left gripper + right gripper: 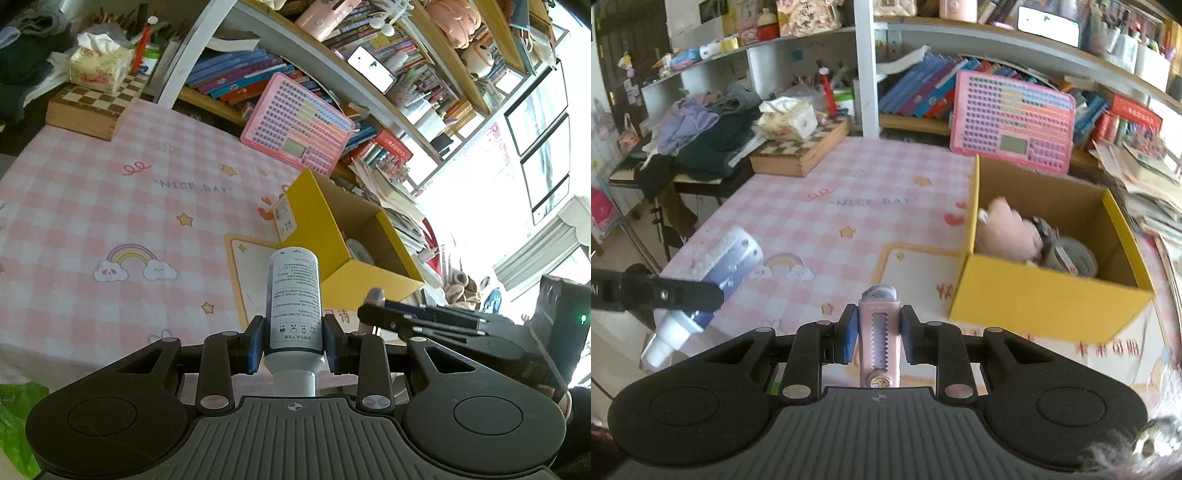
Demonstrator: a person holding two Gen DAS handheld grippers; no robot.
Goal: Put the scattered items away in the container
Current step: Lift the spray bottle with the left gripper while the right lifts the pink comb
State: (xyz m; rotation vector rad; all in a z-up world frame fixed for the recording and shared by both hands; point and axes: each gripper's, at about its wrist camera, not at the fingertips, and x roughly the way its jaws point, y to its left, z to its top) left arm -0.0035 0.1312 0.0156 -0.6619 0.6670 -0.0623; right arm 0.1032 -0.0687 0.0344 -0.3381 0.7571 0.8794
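Now two grippers each clench one item above the pink checked cloth (820, 177): left gripper (294, 341) a white bottle (294, 299), right gripper (878, 334) a pink eraser (879, 332). One yellow box (1049, 299), just beside, holds two soft items.

I count two grippers, left (294, 341) and right (878, 334), one white bottle (294, 301), one pink eraser (879, 334), one yellow box (1049, 295), one tissue box (788, 120), one chessboard case (801, 149).

Bright daylight, window (480, 221) glare blown out, fisheye-warped edges, slight motion blur.
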